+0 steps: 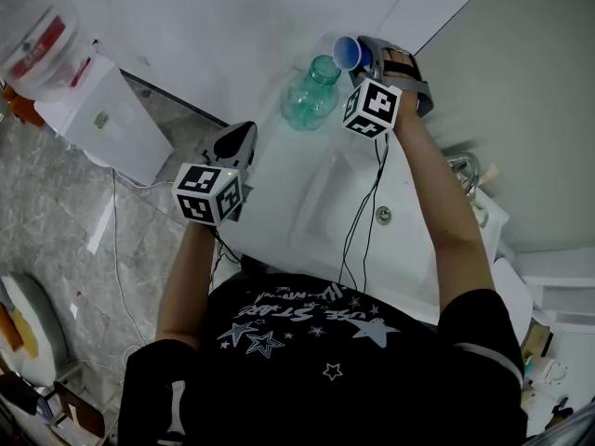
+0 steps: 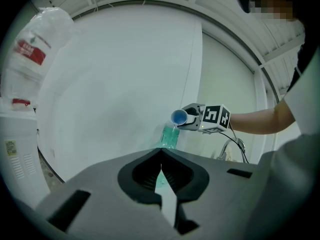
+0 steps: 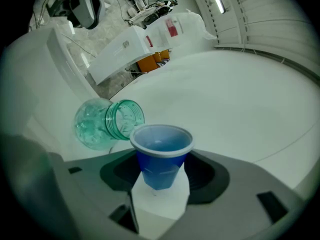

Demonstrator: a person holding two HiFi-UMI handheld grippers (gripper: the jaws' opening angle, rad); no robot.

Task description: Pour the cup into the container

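Here the right claw [image 3: 160, 183] grips a blue cup [image 3: 161, 156] by its lower part. The cup is tipped, its rim just above and beside the open mouth of the green glass container [image 3: 106, 123], which stands on the white desk [image 1: 232, 26]. The left claw [image 2: 161, 158] is closed on nothing and held well apart to the left.

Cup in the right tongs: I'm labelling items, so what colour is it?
The cup is blue, pale-rimmed; clearest in the right gripper view.
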